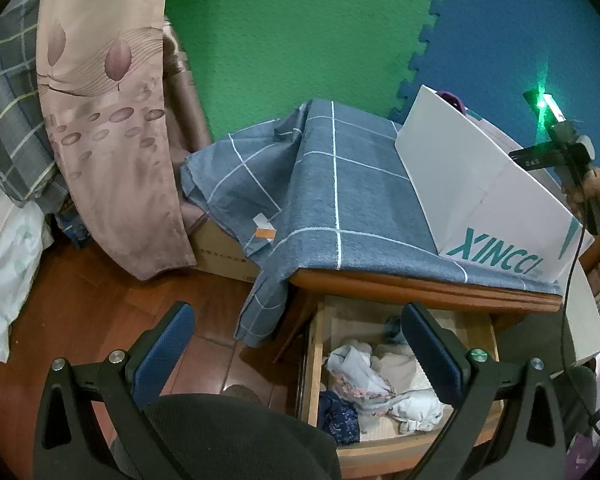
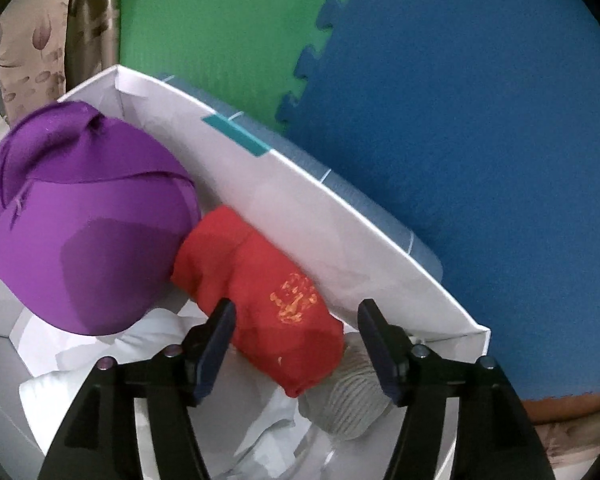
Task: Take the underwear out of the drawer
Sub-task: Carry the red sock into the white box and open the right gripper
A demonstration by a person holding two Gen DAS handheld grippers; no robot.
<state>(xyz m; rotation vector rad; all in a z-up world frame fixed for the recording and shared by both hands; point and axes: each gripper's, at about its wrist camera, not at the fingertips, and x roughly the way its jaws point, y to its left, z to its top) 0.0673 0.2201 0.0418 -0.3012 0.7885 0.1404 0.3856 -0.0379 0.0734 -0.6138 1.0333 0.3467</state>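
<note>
The right gripper (image 2: 296, 322) hung spread over the red underwear (image 2: 260, 292) lying released in the white box (image 2: 340, 224), at 3 o'clock from a purple garment (image 2: 80, 232). The left gripper (image 1: 296, 344) was spread too, gripping nothing. More underwear (image 1: 372, 380) lay in the open drawer (image 1: 314, 360) at 6 o'clock; the next move likely called for reaching back there.

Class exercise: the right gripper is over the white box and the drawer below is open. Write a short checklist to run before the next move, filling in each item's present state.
1. Right gripper jaws apart: ok.
2. Red underwear free of the pads: cannot tell; it lies between them.
3. Red underwear inside white box: ok.
4. Drawer open: ok.
5. Garments left in drawer: ok.
6. Left gripper empty: ok.
</note>
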